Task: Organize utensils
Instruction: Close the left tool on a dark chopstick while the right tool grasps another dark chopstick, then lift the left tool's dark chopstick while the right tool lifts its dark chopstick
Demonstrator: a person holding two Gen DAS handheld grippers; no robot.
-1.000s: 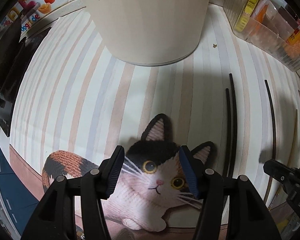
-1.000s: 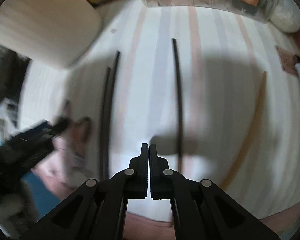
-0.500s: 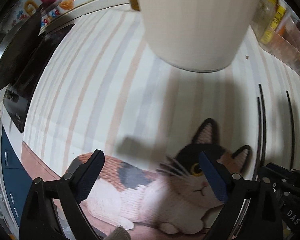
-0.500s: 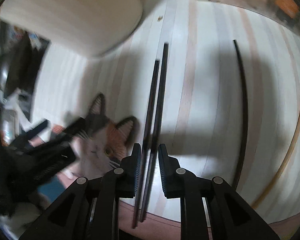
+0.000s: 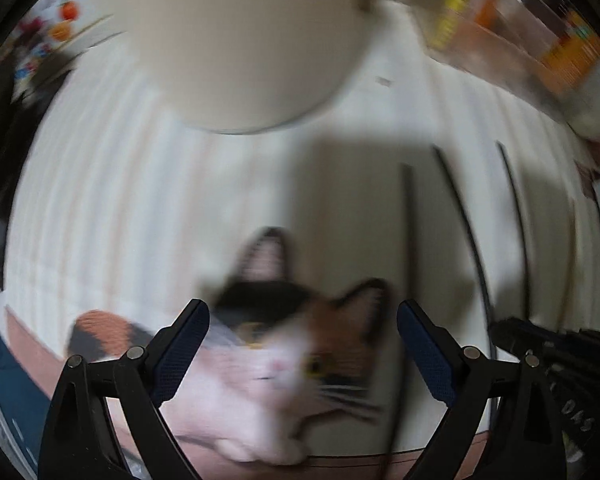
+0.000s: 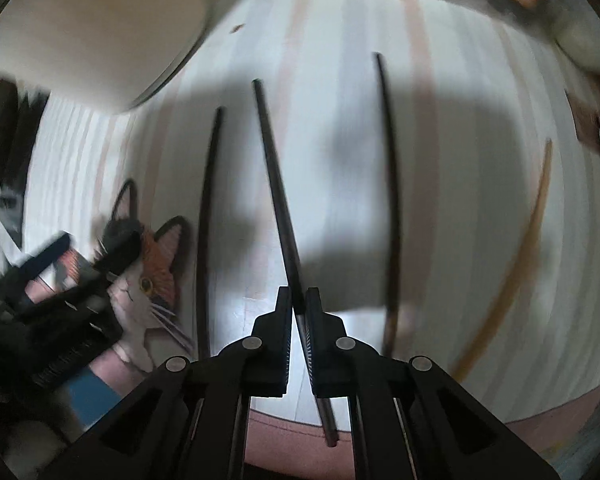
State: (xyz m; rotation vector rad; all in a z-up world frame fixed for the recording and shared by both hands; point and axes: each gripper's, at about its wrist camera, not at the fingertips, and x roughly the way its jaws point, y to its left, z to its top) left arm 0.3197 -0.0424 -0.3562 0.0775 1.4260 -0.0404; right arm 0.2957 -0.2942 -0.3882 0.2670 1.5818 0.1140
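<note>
The desk (image 6: 440, 92) is covered by a pale striped cloth with a knitted-look cat picture (image 5: 300, 352) near its front edge. At the back left stands a big cream container (image 6: 92, 36), its round base resting on the cloth; in the left wrist view it fills the top of the frame (image 5: 240, 40). Along the far edge sits a clear box (image 5: 512, 40) with yellow and orange packets inside — too blurred to read.

The right hand-held gripper (image 6: 298, 312) is clamped on a black chopstick (image 6: 276, 184), which runs forward and a little left from between its fingers, its rear end poking out below them. The left hand-held gripper (image 5: 303, 344) hangs over the cat picture with its blue-padded fingers (image 5: 180, 352) spread wide, nothing between them.

Three more sticks lie on the cloth, all well apart: a black one (image 6: 208, 216) just left of the held chopstick, another black one (image 6: 392, 200) to its right, and a tan wooden one (image 6: 516, 264) farthest right — probably a chopstick too.
</note>
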